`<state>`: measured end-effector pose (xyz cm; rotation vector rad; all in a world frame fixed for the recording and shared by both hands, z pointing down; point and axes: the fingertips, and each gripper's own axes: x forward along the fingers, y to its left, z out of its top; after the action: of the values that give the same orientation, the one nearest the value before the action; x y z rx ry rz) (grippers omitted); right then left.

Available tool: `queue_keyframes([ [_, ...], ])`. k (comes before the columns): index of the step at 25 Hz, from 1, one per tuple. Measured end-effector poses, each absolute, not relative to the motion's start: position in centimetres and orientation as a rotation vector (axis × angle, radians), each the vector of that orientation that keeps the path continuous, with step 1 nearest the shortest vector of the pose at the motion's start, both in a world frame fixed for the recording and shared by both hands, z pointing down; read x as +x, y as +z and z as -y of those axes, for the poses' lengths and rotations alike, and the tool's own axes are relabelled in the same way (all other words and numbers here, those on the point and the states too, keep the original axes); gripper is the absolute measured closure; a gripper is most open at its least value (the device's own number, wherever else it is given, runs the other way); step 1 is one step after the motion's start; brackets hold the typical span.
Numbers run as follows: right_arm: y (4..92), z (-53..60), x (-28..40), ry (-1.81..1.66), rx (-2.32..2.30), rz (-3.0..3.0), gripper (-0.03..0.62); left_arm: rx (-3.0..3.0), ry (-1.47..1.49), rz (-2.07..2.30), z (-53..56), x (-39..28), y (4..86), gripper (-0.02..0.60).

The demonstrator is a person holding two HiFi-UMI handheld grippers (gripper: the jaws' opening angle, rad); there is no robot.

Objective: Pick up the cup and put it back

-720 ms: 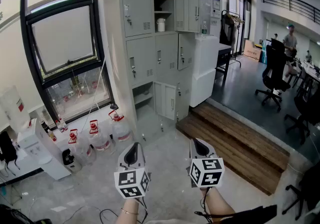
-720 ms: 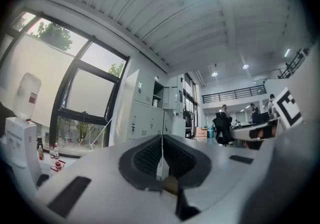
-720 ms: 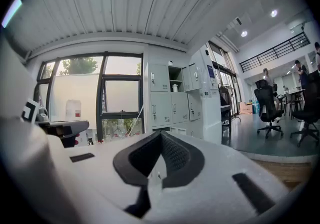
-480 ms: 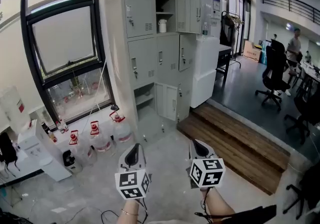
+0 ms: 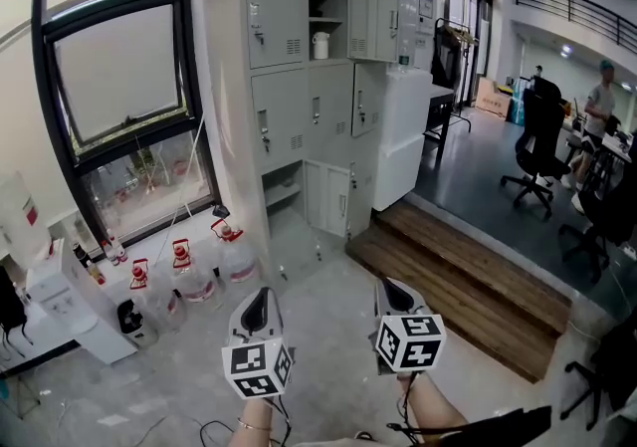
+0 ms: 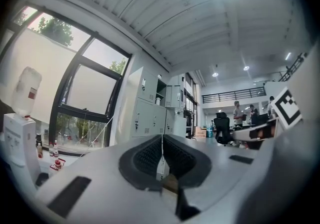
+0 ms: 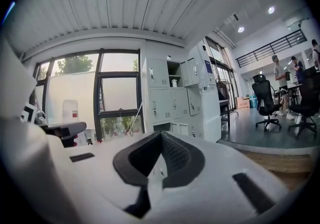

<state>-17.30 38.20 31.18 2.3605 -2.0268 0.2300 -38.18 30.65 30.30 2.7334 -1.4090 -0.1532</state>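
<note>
A white cup (image 5: 319, 45) stands on a shelf in the open top compartment of the grey lockers (image 5: 299, 97), far ahead of both grippers. It shows small in the left gripper view as the cup (image 6: 157, 101) and in the right gripper view as the cup (image 7: 174, 83). My left gripper (image 5: 257, 307) and right gripper (image 5: 395, 290) are held low and side by side over the floor, pointing toward the lockers. Both are shut with nothing between their jaws, as seen on the left gripper (image 6: 161, 137) and the right gripper (image 7: 161, 137).
Water jugs (image 5: 199, 271) and a water dispenser (image 5: 60, 301) stand under the window at left. A white cabinet (image 5: 403, 141) adjoins the lockers. A wooden step (image 5: 468, 281) runs at right; office chairs (image 5: 532, 151) and a person (image 5: 602, 107) are beyond.
The head view has shifted slightly, so the lockers sit a little higher and further left. The person in the background has walked to the right. Both grippers stay shut and nearly still.
</note>
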Motion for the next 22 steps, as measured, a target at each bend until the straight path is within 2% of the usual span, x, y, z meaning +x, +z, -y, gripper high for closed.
queue_keyframes([
  [13,31.1,-32.1,-12.6,0.236,2.394,2.038,0.602,2.754,-0.124,1.367,-24.2,-33.1,30.7,0.569],
  [22,29.7,-24.4,-5.3,0.218,2.359,2.095,0.603,2.725,-0.135,1.438,-17.2,-26.4,29.3,0.569],
])
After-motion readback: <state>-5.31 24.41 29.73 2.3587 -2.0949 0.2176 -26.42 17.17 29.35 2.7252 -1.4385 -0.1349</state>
